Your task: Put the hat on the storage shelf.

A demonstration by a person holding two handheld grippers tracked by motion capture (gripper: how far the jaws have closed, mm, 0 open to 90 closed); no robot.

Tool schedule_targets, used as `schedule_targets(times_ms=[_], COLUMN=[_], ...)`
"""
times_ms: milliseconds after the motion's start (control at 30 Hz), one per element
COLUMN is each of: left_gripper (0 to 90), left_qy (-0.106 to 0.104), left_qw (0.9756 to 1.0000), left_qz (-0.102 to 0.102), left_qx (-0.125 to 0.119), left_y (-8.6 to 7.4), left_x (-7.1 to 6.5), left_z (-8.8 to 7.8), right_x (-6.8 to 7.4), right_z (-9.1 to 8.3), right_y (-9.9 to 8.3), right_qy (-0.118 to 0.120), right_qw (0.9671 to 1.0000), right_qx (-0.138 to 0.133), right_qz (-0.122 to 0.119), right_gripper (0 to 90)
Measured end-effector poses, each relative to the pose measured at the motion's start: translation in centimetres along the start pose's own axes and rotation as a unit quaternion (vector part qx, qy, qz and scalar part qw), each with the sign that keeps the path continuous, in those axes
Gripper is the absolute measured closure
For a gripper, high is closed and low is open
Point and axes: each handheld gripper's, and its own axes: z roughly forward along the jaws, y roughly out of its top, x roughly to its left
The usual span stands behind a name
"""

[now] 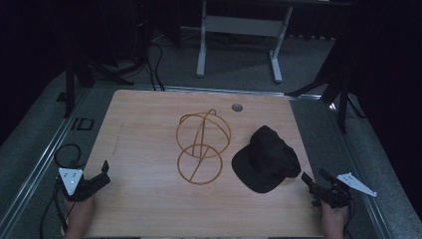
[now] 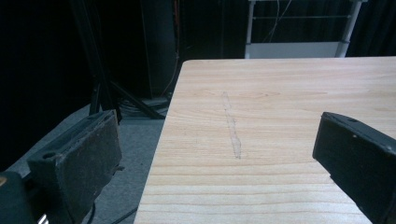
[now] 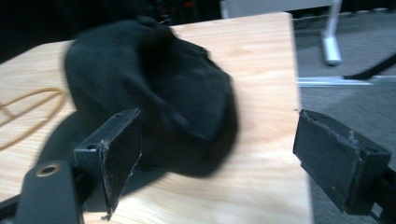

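Pale wooden tabletop in a dark room, grey floor around, white desk legs at upper centre. Black fabric cap lying right of centre, just beside a round wooden hoop stand; brim toward lower left, long axis slanting to upper right. Left gripper at lower left, jaws wide apart, holding nothing. Right gripper at lower right, spread wide, empty, just short of the cap.

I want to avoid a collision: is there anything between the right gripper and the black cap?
Nothing visible. The right gripper is open at the table's right edge, just beside the cap. Only bare table lies between them. The wooden hat stand is on the cap's far side.
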Motion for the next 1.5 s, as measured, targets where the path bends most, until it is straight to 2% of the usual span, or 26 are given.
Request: schedule_targets(times_ms=[100,200,300,400,433,467,567,733,767,800,867,1000,1167,1300,1400,1500], left_gripper=[1.6,1.7,1.7,1.6,1.7,1.6,1.6,1.7,1.7,1.7,1.7,1.6,1.6,1.7,1.7,1.6], left_qy=[-0.002,-0.003,-0.004,-0.004,-0.004,-0.004,-0.005,-0.006,-0.007,-0.007,-0.008,-0.009,-0.011,-0.013,-0.014,-0.014], left_qw=[1.0,1.0,1.0,1.0,1.0,1.0,1.0,1.0,1.0,1.0,1.0,1.0,0.9999,0.9999,0.9999,0.9999], left_qz=[0.001,0.001,0.001,0.002,0.002,0.001,0.001,0.003,0.003,0.003,0.003,0.003,0.004,0.004,0.004,0.003], left_qx=[0.001,0.001,0.001,0.001,0.001,0.001,0.0,-0.001,-0.001,-0.001,-0.001,-0.001,0.0,0.0,0.0,0.0], left_y=[0.0,0.0,0.0,0.0,0.0,0.0,0.0,0.0,0.0,0.0,0.0,0.0,0.0,0.0,0.0,0.0], left_x=[-0.1,-0.1,-0.1,-0.1,-0.1,-0.1,-0.1,-0.1,-0.1,-0.1,-0.1,-0.2,-0.2,-0.2,-0.2,-0.2], left_z=[0.0,-0.1,-0.1,-0.1,-0.1,-0.1,-0.1,-0.1,-0.1,-0.1,-0.1,-0.1,-0.2,-0.2,-0.2,-0.2], right_x=[0.9,1.5,2.2,2.9,3.0,3.2,3.9,4.8,4.9,5.1,5.2,5.7,6.3,6.8,7.2,7.5], right_z=[0.3,0.9,1.7,2.8,3.2,3.4,4.4,6.0,6.3,6.5,6.9,7.4,7.3,6.8,6.4,5.9], right_y=[1.4,2.7,3.8,4.9,5.1,5.3,5.5,5.0,4.9,4.8,4.5,3.9,3.7,4.0,4.4,4.8], right_qy=[0.009,0.038,0.054,0.058,0.072,0.083,0.094,0.102,0.097,0.089,0.09,0.102,0.116,0.134,0.135,0.137], right_qw=[0.9997,0.9988,0.9973,0.9965,0.9952,0.9943,0.9923,0.9878,0.9875,0.9876,0.9856,0.9774,0.9722,0.9663,0.9643,0.9635], right_qx=[0.018,0.022,0.033,0.043,0.047,0.047,0.057,0.082,0.086,0.091,0.103,0.128,0.131,0.129,0.125,0.12], right_qz=[-0.017,-0.023,-0.038,-0.042,-0.045,-0.049,-0.058,-0.085,-0.089,-0.092,-0.099,-0.134,-0.155,-0.178,-0.19,-0.197], right_gripper=[13.9,13.5,13.0,13.2,13.0,12.9,12.9,13.0,14.0,15.9,24.6,45.5,61.6,75.1,81.1,83.2])
